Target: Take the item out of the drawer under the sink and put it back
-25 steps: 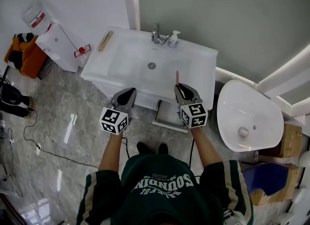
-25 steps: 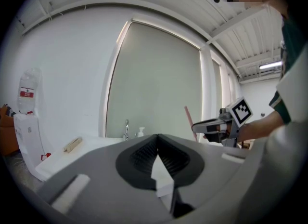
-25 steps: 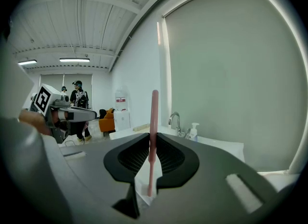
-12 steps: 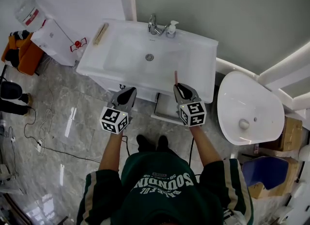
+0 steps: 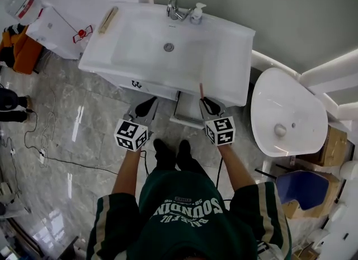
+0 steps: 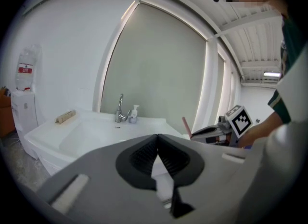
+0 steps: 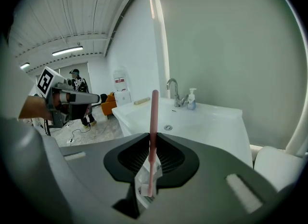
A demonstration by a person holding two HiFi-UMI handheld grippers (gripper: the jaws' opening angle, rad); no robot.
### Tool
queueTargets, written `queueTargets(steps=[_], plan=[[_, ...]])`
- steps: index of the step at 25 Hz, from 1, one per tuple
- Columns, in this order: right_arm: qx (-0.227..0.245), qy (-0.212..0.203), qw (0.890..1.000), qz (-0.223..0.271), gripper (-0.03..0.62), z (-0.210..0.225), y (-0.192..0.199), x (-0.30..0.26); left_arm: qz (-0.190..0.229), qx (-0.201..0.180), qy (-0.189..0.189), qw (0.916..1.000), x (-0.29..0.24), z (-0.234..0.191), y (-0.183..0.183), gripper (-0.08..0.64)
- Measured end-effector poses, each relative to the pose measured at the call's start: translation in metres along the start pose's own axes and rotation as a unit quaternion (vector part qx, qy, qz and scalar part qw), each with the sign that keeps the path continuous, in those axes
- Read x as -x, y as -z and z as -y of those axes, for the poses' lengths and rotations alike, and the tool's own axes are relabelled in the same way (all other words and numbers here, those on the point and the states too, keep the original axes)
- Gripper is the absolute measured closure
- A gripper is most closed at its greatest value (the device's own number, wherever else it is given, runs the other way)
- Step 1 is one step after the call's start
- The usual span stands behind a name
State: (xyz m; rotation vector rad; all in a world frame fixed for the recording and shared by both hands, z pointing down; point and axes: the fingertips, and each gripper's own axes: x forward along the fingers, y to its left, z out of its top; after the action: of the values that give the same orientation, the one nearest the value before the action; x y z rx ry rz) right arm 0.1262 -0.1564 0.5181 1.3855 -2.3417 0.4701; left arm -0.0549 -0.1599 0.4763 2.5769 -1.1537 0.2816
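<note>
So the right gripper (image 5: 207, 103) has a pink stick (image 5: 201, 89) pinched between its pads. The jaws are nearly closed around it, and it stands upright with its top just over the front edge of the sink (image 5: 140, 57), near the sink's right end. In the right gripper view there's some clear wrap round its lower end. The left gripper (image 5: 146, 105) is empty, jaws together with the tips touching, just in front of the sink's middle. The drawer (image 5: 188, 120) sticks out from under the sink, between the two grippers. The tap (image 5: 174, 8) and soap bottle (image 5: 196, 13) sit on the sink's back rim, and a toilet (image 5: 285, 122) is right beside the sink.
</note>
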Motion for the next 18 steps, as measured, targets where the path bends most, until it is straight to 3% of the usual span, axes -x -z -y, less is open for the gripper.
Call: queueTargets(steps=[10, 18], plan=[[0.008, -0.049, 0.994, -0.101, 0.543, -0.014, 0.11, -0.016, -0.049, 0.04, -0.011, 0.9979, -0.009, 0.001, 0.07, 0.509], [0.019, -0.065, 0.984, -0.165, 0.543, -0.016, 0.17, -0.051, -0.066, 0.054, -0.024, 0.996, -0.008, -0.005, 0.102, 0.509]])
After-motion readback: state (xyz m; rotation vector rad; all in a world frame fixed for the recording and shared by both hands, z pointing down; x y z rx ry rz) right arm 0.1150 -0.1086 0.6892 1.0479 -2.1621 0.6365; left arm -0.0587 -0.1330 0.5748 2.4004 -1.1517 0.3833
